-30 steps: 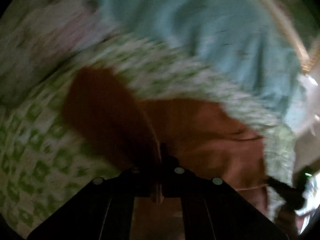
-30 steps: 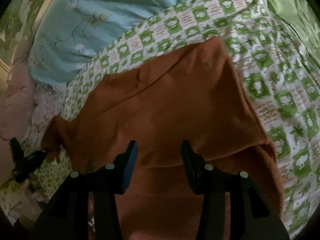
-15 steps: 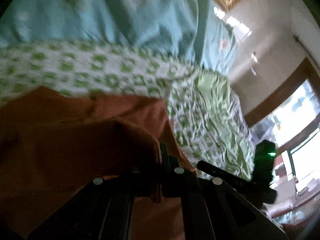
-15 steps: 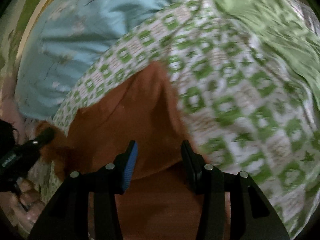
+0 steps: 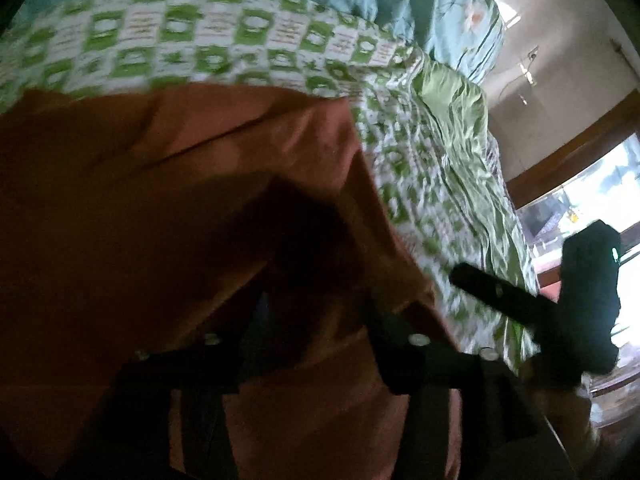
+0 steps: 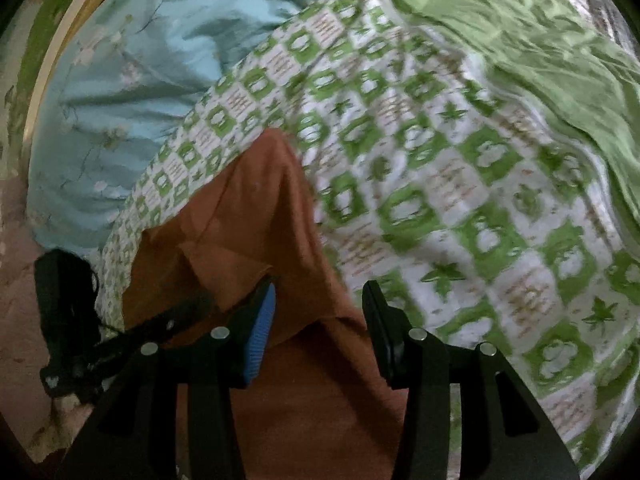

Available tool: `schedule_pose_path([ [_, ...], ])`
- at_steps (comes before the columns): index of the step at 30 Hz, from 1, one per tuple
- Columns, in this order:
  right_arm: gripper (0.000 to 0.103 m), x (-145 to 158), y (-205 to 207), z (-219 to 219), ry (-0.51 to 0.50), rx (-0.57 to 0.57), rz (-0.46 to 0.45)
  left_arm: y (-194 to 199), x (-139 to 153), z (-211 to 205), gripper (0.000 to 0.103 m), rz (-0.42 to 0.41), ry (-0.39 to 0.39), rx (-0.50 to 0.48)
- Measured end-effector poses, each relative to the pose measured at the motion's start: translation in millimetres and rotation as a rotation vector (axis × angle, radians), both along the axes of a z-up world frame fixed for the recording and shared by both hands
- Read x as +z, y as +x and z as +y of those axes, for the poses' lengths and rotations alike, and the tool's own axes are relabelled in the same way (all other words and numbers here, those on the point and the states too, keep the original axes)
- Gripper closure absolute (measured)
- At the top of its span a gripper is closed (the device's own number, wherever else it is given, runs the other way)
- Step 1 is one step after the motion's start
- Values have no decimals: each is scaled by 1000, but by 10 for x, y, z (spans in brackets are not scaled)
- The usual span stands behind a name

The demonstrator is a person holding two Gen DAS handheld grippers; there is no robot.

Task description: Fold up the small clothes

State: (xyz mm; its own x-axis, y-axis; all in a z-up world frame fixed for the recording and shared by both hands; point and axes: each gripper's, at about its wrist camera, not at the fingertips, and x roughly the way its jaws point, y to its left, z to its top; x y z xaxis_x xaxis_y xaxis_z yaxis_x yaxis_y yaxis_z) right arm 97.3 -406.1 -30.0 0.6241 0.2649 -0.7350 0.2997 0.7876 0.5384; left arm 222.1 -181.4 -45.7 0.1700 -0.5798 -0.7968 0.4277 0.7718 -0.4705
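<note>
Both my tongs stand over the rust-orange garment (image 5: 168,208), which lies on the green-and-white checked bedsheet (image 5: 248,32); my left gripper (image 5: 316,320) has just been opening, its jaws now apart with a dark fold of the orange cloth between them, though blur keeps me from telling whether a pad touches it; my right gripper (image 6: 318,334) has also just eased wider, blue pad and black pad standing apart with the garment's edge lying loose between them, unpinched.

Handling, as I judge it: the cloth is light, soft and limp, a thin knit that creases readily and sags wherever it is unsupported; nothing fragile, little slip on the cotton sheet; I would take hold at the hem or a corner, one in each gripper, so a fold line stays straight.

To the right of the garment the sheet gives way to a shiny green quilt (image 6: 520,20); a pale blue floral cover (image 6: 132,80) sits beyond.

Writing: I can read none; no label or brand shows on the garment.
</note>
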Motion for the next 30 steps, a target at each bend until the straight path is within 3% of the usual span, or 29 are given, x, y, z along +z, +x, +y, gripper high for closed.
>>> schedule_pose_path([
  [3,41,4,72,174,-13,59,-11,-192,74,424,49,-16,21,30],
  [6,38,-4,148,396,-57,141,-18,-357,124,926,49,-49,81,104],
  [12,38,-60,372,674,-244,229,-30,-555,51,1982,49,-137,318,343],
  [17,38,-180,679,568,-156,188,-17,-589,-174,2412,49,-128,436,430],
  [18,44,-215,746,565,-141,188,-8,-577,-237,2447,49,-119,456,439],
  [19,69,-238,808,584,-134,193,1,-564,-288,2470,49,-116,478,451],
  [21,94,-251,877,620,-114,213,17,-544,-348,2516,49,-107,484,471],
  [24,96,-74,854,662,-66,241,-30,-490,-375,2562,49,-103,477,525],
  [28,97,545,605,443,178,219,-247,-395,-330,2624,59,-108,478,591],
  [30,97,671,527,372,152,207,-272,-370,-320,2691,60,-92,450,632],
])
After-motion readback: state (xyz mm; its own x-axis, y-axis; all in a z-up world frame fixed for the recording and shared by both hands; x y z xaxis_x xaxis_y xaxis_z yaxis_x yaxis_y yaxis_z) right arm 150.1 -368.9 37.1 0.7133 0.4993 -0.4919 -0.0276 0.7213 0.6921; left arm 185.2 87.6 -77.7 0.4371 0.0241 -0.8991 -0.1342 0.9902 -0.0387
